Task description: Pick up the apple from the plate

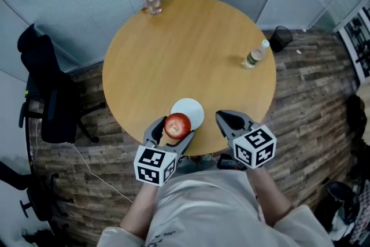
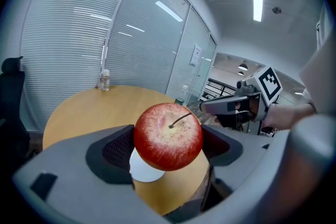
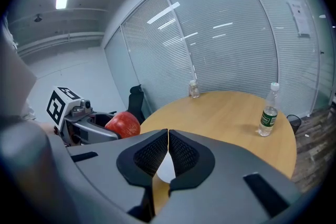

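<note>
A red apple is held in the air by my left gripper, whose jaws are shut on its sides. In the left gripper view the apple fills the space between the pads, stem up, with the white plate showing below it. The plate lies bare on the round wooden table near its front edge, just beyond the apple. My right gripper hovers to the right of the plate, its jaws shut on nothing. From the right gripper view the apple appears at the left.
A plastic water bottle stands at the table's right side. A glass jar sits at the far edge. A black office chair stands left of the table, and a dark bin is on the floor at the right.
</note>
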Tool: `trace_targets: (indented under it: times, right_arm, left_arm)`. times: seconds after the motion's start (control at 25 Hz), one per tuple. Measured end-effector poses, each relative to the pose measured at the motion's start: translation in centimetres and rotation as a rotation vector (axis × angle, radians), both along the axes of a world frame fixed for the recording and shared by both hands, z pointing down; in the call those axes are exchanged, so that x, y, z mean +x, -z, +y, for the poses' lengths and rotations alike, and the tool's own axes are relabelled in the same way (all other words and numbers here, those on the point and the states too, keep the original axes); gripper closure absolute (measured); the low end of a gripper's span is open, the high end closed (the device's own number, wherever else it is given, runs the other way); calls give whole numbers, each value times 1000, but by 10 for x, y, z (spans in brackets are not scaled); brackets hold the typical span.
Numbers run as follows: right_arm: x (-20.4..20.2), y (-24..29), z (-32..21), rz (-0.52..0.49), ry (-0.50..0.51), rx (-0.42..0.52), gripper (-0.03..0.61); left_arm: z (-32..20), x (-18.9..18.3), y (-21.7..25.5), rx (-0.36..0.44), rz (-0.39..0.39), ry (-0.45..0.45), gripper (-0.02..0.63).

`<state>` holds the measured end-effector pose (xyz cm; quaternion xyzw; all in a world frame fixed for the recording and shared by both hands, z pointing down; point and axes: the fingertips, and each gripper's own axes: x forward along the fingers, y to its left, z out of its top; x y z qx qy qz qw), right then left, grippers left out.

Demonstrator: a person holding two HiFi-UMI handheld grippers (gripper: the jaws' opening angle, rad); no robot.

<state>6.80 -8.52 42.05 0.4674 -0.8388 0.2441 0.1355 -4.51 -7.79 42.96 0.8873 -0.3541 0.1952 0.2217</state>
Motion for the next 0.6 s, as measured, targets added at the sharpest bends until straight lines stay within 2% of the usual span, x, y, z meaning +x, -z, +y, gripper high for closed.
trace_targets:
  times: [0.6]
  right_arm:
    - [-10,6,10,15,38,17,548]
  left_arm:
    - [10,8,3,4,-8,-40,218]
